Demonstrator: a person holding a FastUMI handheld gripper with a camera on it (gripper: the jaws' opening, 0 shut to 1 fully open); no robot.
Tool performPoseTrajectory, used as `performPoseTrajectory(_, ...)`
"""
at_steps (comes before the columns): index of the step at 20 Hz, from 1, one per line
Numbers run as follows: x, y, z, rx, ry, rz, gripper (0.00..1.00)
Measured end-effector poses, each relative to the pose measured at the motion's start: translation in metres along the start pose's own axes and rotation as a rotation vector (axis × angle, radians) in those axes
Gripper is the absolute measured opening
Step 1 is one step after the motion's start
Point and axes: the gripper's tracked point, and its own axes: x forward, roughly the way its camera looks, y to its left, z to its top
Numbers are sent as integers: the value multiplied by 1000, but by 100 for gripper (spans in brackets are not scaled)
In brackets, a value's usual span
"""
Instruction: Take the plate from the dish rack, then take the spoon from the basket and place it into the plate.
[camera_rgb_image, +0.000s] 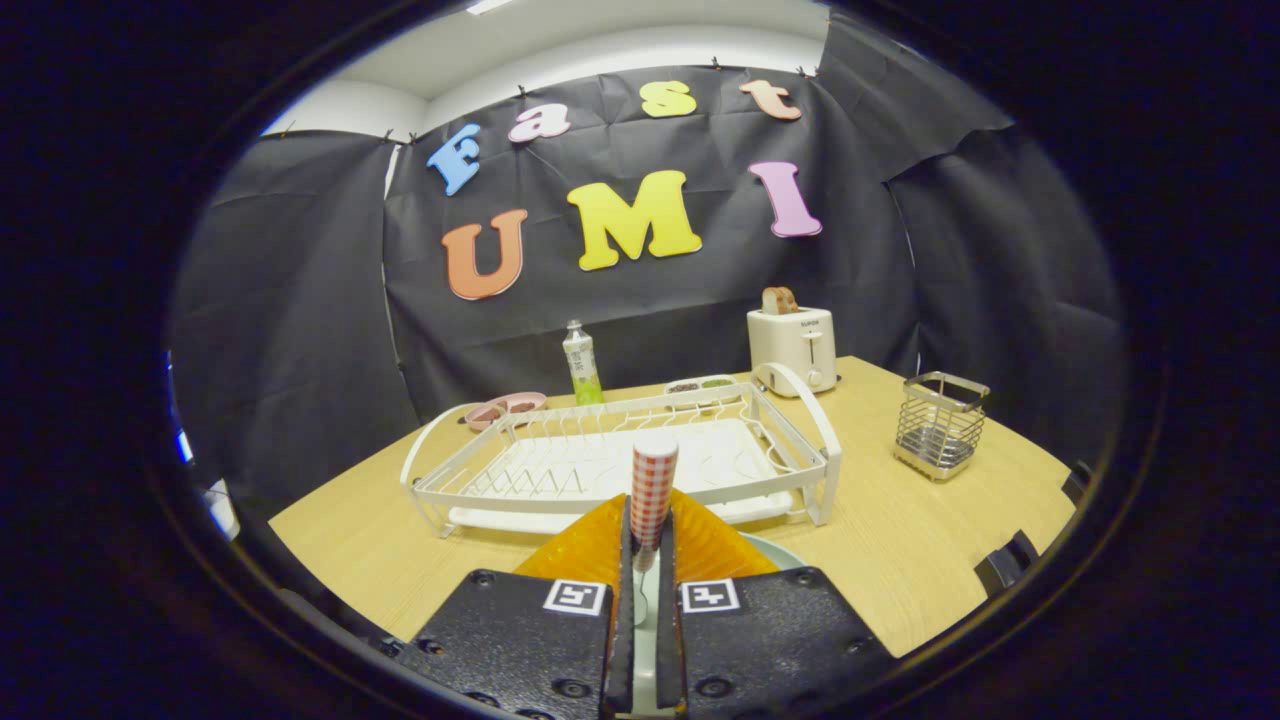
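My gripper (650, 548) is shut on the spoon (653, 478), both fingers pressing on its lower part. The spoon's red-and-white checked handle sticks up between the fingertips, and its bowl is hidden. Right under the fingers lies the pale plate (778, 551) on the wooden table (900, 560); only a sliver of its rim shows to the right of the fingers. The white wire dish rack (620, 465) stands just beyond the fingers with nothing in it. The metal wire basket (940, 425) stands further off to the right of the rack.
Behind the rack stand a green-labelled bottle (581, 365), a pink dish (505, 408), a small divided dish (702, 385) and a white toaster (792, 346) with bread in it. Bare tabletop lies between the rack and the basket.
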Motion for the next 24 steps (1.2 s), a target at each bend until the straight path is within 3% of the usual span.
performPoseTrajectory(7, 4, -14, 2, 3, 23, -2, 29)
performPoseTrajectory(14, -3, -39, 28, -8, -62, -32, 70)
performPoseTrajectory(20, -23, -56, 57, -57, -168, -51, 89)
performPoseTrajectory(24, -42, -68, 76, -71, -228, -76, 95)
